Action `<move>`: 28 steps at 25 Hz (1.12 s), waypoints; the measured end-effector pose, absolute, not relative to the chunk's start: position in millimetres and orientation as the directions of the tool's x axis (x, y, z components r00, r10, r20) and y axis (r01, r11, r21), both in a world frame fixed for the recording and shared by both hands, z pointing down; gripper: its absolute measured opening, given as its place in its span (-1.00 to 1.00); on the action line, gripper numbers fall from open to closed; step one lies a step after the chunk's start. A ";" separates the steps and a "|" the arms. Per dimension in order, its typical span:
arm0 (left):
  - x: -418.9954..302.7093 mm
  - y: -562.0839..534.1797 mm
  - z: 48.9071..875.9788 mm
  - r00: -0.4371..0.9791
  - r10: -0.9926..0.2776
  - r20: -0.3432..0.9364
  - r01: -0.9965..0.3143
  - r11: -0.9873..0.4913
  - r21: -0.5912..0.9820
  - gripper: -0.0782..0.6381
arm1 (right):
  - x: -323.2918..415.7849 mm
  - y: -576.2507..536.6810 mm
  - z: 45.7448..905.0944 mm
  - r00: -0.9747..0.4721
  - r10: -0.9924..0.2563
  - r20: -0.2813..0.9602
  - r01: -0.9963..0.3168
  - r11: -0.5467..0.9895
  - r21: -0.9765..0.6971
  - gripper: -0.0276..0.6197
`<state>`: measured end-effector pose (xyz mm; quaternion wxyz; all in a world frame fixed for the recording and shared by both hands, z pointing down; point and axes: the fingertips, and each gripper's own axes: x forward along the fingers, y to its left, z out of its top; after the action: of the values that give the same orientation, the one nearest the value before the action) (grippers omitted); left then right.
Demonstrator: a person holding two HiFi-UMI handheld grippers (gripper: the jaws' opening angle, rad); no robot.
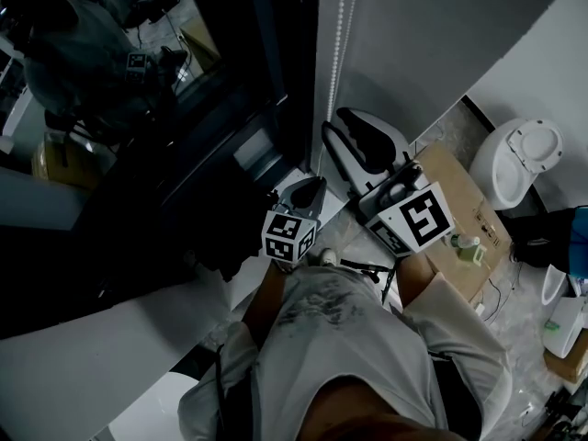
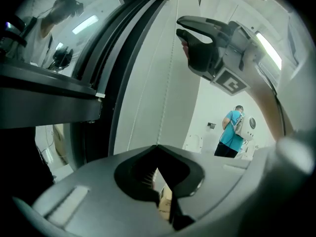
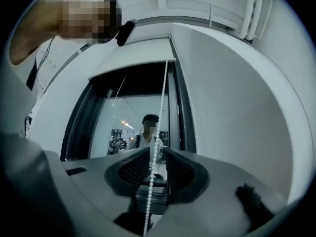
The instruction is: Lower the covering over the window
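Note:
The dark window [image 1: 138,154] fills the left of the head view, with a white bead chain [image 1: 345,26] hanging down its right frame. My left gripper [image 1: 308,191] is low on the chain. In the left gripper view its jaws [image 2: 158,149] are shut on the chain [image 2: 167,83], which rises straight from their tip. My right gripper [image 1: 333,122] is just above it and open. In the right gripper view the chain [image 3: 159,127] runs loose between the parted pads [image 3: 134,169], touching neither. There the glass [image 3: 133,122] shows dark and uncovered up to its top edge.
A pale wall [image 1: 441,35] stands right of the window frame. On the floor below lie a cardboard box [image 1: 464,200], a white round-lidded fixture [image 1: 519,159] and a green cup [image 1: 469,249]. A white sill [image 1: 83,356] runs at lower left. A person in a teal shirt [image 2: 231,132] stands far off.

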<state>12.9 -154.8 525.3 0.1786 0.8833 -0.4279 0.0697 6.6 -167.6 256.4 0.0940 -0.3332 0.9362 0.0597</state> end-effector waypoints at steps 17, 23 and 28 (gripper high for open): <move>11.4 -136.3 543.3 0.637 -0.701 0.321 -0.771 -0.580 0.264 -0.76 | -11.9 -166.5 267.7 -0.783 -0.588 -0.203 -0.599 0.801 -0.009 -0.86; 8.7 -129.4 561.6 0.637 -0.683 0.358 -0.771 -0.573 0.278 -0.76 | -13.6 -165.2 284.4 -0.781 -0.603 -0.163 -0.603 0.796 -0.051 -0.86; 7.6 -127.6 576.5 0.633 -0.671 0.385 -0.773 -0.566 0.285 -0.76 | -17.6 -163.8 297.4 -0.793 -0.593 -0.137 -0.593 0.804 -0.050 -0.86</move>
<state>7.6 -127.6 576.5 0.2178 0.8771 -0.4118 0.1173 -17.6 -163.8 297.4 0.0731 -0.3131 0.9469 -0.0023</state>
